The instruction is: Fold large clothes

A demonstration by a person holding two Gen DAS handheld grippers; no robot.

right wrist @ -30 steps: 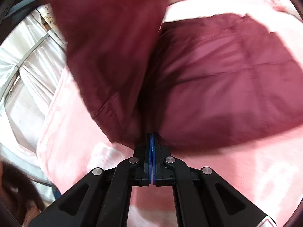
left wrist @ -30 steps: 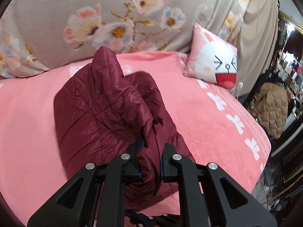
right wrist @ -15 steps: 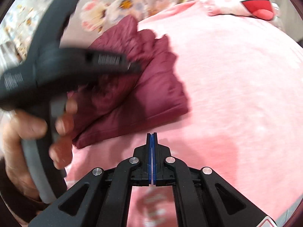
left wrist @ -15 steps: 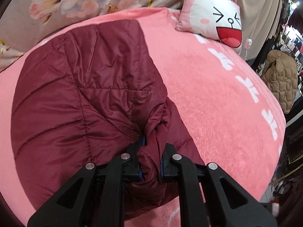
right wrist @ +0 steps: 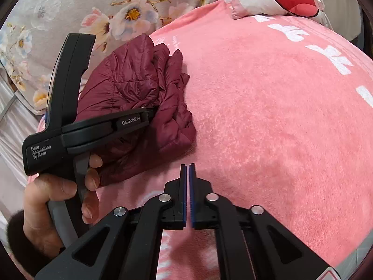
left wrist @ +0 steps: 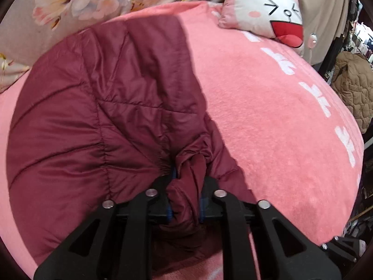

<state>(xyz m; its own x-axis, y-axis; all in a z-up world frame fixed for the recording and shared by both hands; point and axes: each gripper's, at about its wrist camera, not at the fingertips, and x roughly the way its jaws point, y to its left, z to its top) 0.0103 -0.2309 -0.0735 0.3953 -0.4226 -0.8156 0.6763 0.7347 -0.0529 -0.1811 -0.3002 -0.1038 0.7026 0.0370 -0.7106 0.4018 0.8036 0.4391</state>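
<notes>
Maroon quilted nylon fills the space ahead of the left gripper: a padded jacket lies folded into a compact bundle on the pink fleece blanket of the bed. The jaws of this gripper pinch a bunched fold of the jacket's near edge, the fabric squeezed up between the two blue-lined pads. Most of the bundle spreads ahead and to the left of the jaws; bare blanket runs off to their right.

In the right wrist view, the right gripper hovers over the blanket with its jaws nearly pressed together, a thin slit between the pads and nothing in them. The jacket lies ahead and to the left of these jaws, apart from them. The left gripper shows there from the side, biting the bundle, with a person's hand wrapped round its handle.

Beyond both pairs of jaws, a rabbit-face cushion rests at the far right of the bed, and a floral pillow lies behind the jacket.
</notes>
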